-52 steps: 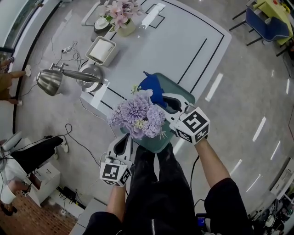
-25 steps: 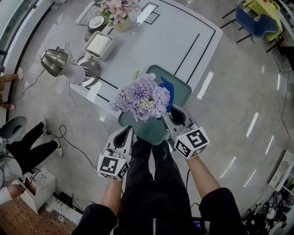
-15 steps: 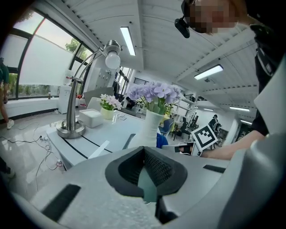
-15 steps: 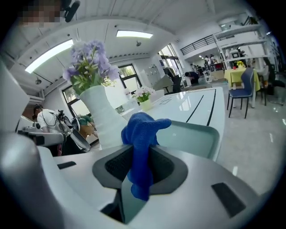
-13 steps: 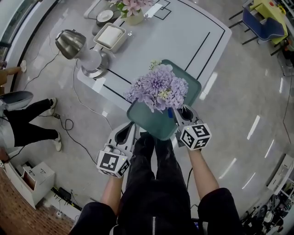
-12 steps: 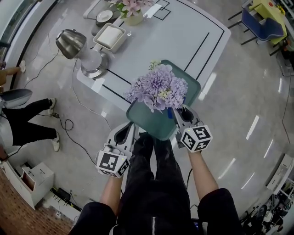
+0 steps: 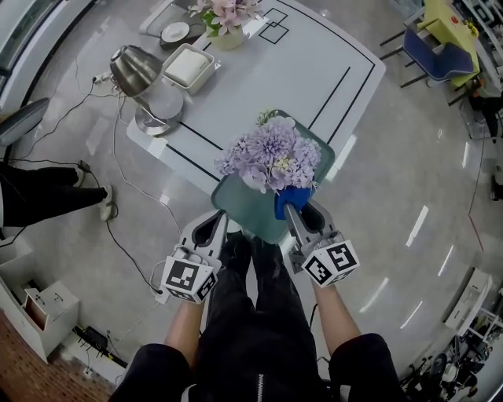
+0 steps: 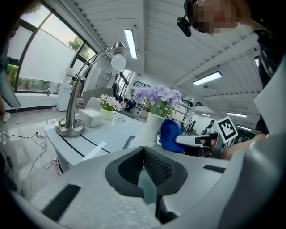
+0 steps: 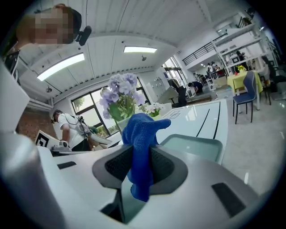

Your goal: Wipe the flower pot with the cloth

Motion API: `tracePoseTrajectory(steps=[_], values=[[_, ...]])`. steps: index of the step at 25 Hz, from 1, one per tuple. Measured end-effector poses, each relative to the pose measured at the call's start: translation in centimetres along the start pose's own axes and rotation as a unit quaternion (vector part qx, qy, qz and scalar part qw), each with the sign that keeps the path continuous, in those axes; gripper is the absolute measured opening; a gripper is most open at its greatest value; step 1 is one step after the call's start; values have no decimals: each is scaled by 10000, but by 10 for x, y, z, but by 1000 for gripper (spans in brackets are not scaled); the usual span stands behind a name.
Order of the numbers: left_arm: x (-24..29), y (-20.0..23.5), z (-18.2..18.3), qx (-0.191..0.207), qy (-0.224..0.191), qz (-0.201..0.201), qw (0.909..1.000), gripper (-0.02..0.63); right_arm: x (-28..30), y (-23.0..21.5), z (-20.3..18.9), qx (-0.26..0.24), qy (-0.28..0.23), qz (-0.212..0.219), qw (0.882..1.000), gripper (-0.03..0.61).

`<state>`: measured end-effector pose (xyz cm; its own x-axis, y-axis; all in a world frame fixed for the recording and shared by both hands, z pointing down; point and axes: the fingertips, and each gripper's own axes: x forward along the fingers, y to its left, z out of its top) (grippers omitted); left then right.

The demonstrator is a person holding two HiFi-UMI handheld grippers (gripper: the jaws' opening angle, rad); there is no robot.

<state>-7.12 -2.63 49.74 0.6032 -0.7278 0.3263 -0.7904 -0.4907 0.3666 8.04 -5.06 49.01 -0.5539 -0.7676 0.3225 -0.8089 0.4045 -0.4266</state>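
Purple flowers (image 7: 271,159) hide the pot from the head view. The white flower pot (image 8: 151,130) stands on a teal tray (image 7: 240,208) that overhangs the table's near corner. My right gripper (image 7: 297,216) is shut on the blue cloth (image 7: 292,202), which rests against the pot's near right side. Seen from the right gripper (image 9: 140,166), the cloth (image 9: 139,134) sticks up between the jaws, in front of the pot (image 9: 121,123). My left gripper (image 7: 214,228) sits at the tray's near left edge. Its jaws (image 8: 145,172) are closed on a teal sliver, apparently the tray's rim.
On the white table (image 7: 314,55) stand a metal desk lamp (image 7: 137,71), a white box (image 7: 189,67), a plate (image 7: 174,31) and a pot of pink flowers (image 7: 228,14). Cables lie on the floor at left. A blue chair (image 7: 420,47) stands far right. A person (image 9: 71,127) is nearby.
The right gripper has carried the cloth round the pot, from its far side to its near right side. The left gripper has stayed at the tray's edge.
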Motion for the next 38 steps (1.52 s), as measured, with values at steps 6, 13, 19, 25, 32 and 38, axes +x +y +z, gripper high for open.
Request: tracePoseTrajectory(steps=[6, 13, 19, 25, 32, 38], values=[[-11, 11, -4, 15, 74, 62, 10000, 6, 31, -22, -37, 51, 345, -194, 9992, 98], [-17, 18, -10, 13, 147, 106, 9998, 6, 35, -54, -70, 278, 782, -776, 9935, 98], [-13, 23, -8, -75, 58, 60, 9999, 6, 1, -4, -50, -236, 736, -430, 9961, 98], [-9, 21, 6, -56, -67, 4, 10000, 6, -8, 70, -45, -1285, 1130, 482, 9841, 98], [-20, 39, 5, -122, -57, 168, 9998, 6, 39, 84, -16, -1801, 957, 619, 9770, 97], [-26, 51, 5, -150, -53, 244, 9996, 6, 63, 65, -28, -1462, 1229, 434, 9806, 98]])
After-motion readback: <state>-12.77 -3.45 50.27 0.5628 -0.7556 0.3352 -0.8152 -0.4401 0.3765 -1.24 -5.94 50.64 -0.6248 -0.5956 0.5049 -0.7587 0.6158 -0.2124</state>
